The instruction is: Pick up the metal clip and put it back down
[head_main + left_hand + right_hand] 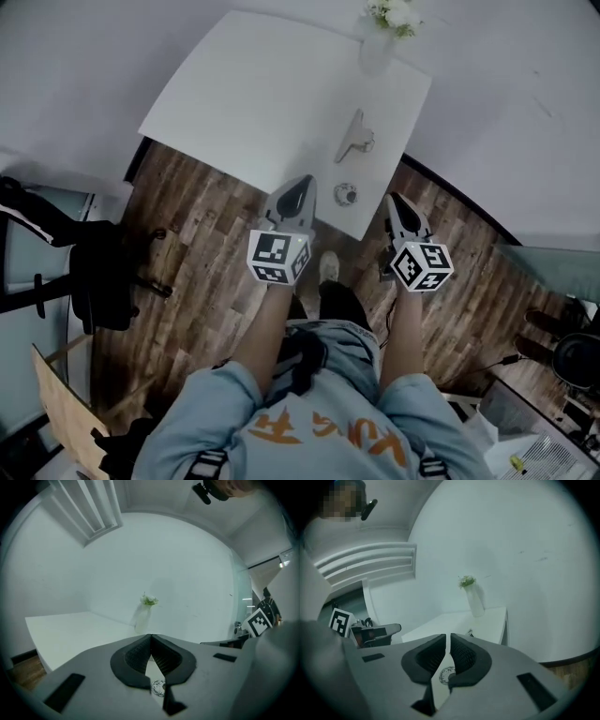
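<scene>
Both arms reach out at the near edge of the desk [234,94]. The clip [354,139] lies flat on the white top, clear of both tools. It sits between the vase [375,52] at the far edge and a small round thing [347,194] near the front edge, perhaps a ring or a cap, too small to tell. The left hand-held gripper [304,182] is clenched, tips meeting with nothing between them, and it hovers just left of that round thing. The right hand-held gripper [394,199] hangs just off the desk's right side, over the wood floor [187,234]. Its jaws are parted by a thin slit and empty, and they point in towards the desk.
</scene>
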A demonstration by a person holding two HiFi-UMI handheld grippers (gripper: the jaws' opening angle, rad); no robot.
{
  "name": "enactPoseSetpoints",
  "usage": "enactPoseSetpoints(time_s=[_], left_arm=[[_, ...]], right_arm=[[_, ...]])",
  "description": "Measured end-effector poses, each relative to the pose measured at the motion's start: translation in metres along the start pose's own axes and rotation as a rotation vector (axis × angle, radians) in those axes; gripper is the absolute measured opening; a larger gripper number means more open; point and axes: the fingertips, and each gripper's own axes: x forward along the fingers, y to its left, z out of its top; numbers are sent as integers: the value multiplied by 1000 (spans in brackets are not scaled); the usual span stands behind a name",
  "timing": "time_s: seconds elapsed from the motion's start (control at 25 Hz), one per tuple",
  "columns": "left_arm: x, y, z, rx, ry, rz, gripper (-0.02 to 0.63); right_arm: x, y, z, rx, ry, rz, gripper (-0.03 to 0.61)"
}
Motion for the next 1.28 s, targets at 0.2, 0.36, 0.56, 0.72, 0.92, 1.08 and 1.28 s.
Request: enactPoseSetpoints(time_s=[0.2,0.36,0.56,0.72,0.92,1.08,1.28], left_arm=[[31,8,-25,-41,48,48,25],[49,16,-44,-45,93,74,25],[66,20,-62,-30,144,93,25],[79,25,-69,-34,169,102,25],[90,34,-77,-45,185,121,25],[92,39,-79,-45,190,128,25],[83,45,-71,-48,180,145,25]], right_arm=[[47,-35,-17,64,99,57,61],[83,-52,-28,77,154,99,77],[121,-68,-42,138,229,138,143],[149,-75,-43,197,259,169,170],[177,-84,-49,255,292,176,173],[193,-84,-50,336,291,176,173],[206,-78,-51,339,339,151,141]])
